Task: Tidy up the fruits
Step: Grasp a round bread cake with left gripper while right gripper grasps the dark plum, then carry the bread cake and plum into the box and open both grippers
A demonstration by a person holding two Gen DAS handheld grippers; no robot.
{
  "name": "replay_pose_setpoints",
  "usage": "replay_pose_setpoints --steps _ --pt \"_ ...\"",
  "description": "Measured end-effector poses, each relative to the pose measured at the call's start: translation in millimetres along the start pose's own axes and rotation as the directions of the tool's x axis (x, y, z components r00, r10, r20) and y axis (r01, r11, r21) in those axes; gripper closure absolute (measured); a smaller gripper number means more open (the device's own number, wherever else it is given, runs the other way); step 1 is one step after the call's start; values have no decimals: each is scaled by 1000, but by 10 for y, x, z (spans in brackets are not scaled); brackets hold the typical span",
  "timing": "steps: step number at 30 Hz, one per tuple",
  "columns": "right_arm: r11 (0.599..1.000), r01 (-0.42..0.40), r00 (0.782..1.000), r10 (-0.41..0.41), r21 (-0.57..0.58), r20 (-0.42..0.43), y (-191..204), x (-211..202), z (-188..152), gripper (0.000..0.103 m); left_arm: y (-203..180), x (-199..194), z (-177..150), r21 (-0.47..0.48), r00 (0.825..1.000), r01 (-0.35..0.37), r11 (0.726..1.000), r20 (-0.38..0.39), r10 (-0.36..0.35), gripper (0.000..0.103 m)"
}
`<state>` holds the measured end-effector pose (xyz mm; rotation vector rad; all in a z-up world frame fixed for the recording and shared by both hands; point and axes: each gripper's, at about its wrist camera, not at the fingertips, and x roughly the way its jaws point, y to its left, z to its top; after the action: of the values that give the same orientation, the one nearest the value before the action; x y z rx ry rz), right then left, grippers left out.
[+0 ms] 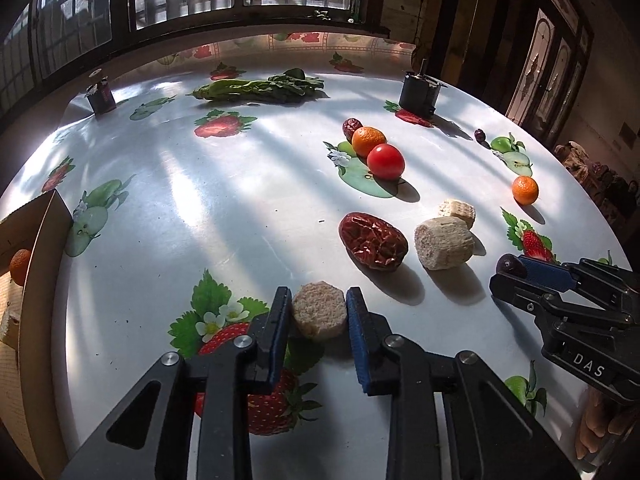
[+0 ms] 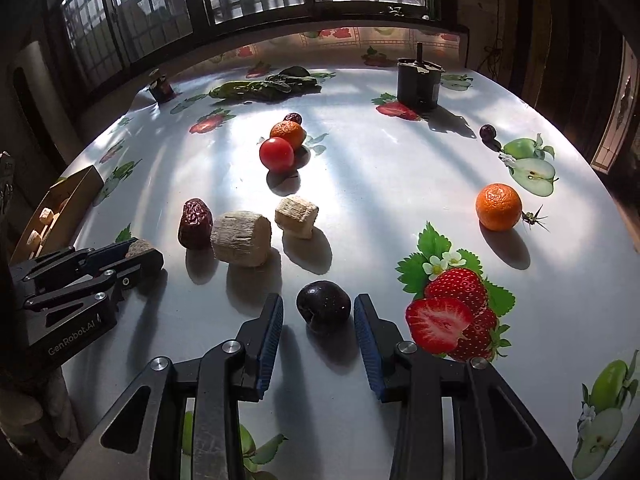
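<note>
Sunlit round table (image 1: 248, 200) under a barred window, covered in glossy fruit-print oilcloth; a cardboard box (image 1: 44, 240) sits at its left edge with a small orange and pale chunks inside. Loose on the cloth, largest first: corn-cob-like pale chunks (image 1: 443, 242), wrinkled red jujube (image 1: 373, 245), tomato (image 1: 385, 161), tangerines (image 1: 525, 189).

Left gripper (image 1: 319, 312) is seen pinched on a short pale chunk (image 1: 319, 315), pads on its flat sides. Judged light, stiff, rough: easily held.

Right gripper (image 2: 318, 322) brackets a dark plum (image 2: 323, 306), small gaps visible, not squeezed. Judged smooth, round, soft-skinned: best taken across the widest part, gently, as rolling is likely.
</note>
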<state>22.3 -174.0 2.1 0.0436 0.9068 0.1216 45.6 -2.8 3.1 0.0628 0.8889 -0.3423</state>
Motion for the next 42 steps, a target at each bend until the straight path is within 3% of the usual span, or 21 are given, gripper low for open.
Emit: replay_pose_setpoints --steps 4,15,23,28,33,39,42 --pt "1000 24 1000 -24 -11 10 24 -10 -13 75 70 -9 -1 -35 1000 27 999 7 -26 76" --pt "999 -25 998 23 35 56 94 -435 10 77 101 -178 -71 -55 999 -11 998 38 13 76" --pt "994 -68 991 78 -89 110 703 -859 126 76 481 -1101 -229 -156 992 56 986 124 -36 76" --pt "971 -172 977 190 -168 99 1309 -900 221 76 1186 -1611 -306 -255 987 -37 966 140 75 76" --pt "931 -282 952 302 -232 55 1987 -770 323 76 2029 -1724 -414 -355 969 -202 913 61 239 76" --pt "861 -421 904 424 -285 -57 2808 -406 393 76 2710 -1556 -583 -431 957 -277 859 -45 286 76" --pt "842 -436 899 420 -317 -121 3172 -182 350 76 2888 -1428 -659 -452 949 -311 836 -109 294 76"
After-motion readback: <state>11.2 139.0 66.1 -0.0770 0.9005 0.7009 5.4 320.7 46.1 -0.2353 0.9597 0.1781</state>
